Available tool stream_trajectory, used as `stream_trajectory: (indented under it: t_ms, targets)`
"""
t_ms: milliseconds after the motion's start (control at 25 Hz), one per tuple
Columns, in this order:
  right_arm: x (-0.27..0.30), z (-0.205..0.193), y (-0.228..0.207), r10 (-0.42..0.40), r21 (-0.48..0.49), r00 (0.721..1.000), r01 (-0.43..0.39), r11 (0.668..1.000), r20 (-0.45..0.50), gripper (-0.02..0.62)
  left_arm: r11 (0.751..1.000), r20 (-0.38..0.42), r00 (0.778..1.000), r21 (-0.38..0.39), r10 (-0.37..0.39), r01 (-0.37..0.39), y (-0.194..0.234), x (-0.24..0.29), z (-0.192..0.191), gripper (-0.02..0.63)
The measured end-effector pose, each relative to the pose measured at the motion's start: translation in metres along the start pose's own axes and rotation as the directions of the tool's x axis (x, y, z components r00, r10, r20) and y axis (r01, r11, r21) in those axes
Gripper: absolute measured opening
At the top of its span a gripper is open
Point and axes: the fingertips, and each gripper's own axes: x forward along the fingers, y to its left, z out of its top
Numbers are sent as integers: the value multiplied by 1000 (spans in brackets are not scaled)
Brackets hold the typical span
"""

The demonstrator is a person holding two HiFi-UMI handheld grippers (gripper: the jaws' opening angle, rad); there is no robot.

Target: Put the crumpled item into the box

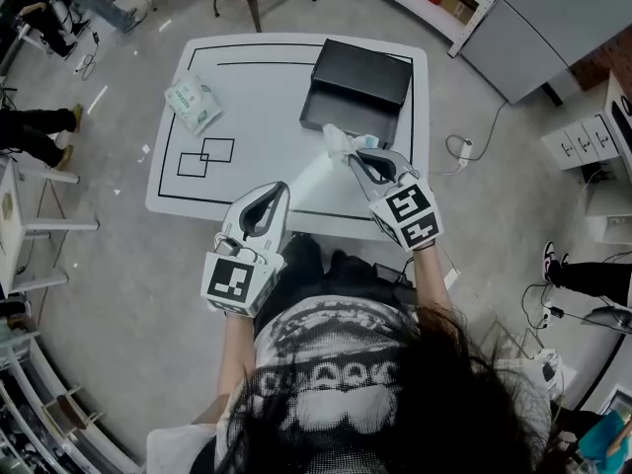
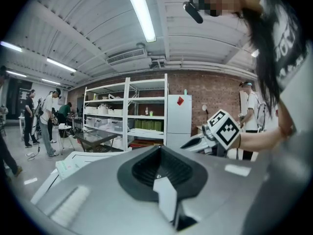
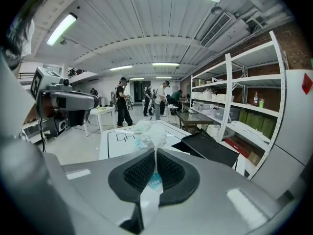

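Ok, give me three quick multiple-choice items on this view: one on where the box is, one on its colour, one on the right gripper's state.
1. Where on the table does the box stand?
A. near left corner
B. far right part
C. inside the drawn squares

2. What colour is the box?
A. black
B. red
C. white

3. The right gripper is:
A. open and empty
B. shut on the crumpled item
C. shut on the box lid

Answers:
1 B, the head view shows it at the table's far right.
2 A, tray and raised lid are both black.
3 B, the right gripper view shows the pads pinching the item's thin plastic.
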Motion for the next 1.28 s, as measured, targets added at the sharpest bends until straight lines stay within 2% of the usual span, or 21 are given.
stream_trajectory:
  t_ms: [360, 680, 840, 1000, 1280]
  targets:
    - [64, -7, -40, -89, 36, 992, 92, 995, -89, 17, 997, 25, 997, 31, -69, 69, 51, 27, 12, 0]
    - [133, -22, -70, -117, -3, 971, 120, 993, -209, 17, 995, 32, 995, 27, -96, 95, 93, 39, 15, 0]
    - [165, -37, -79, -109, -23, 956, 107, 994, -271, 17, 995, 36, 994, 20, -101, 100, 107, 39, 16, 0]
    - [186, -57, -89, -124, -35, 927, 119, 992, -354, 17, 994, 32, 994, 16, -106, 105, 117, 38, 13, 0]
    - [209, -71, -98, -138, -53, 893, 128, 990, -429, 17, 996, 24, 996, 0, -87, 87, 134, 30, 7, 0]
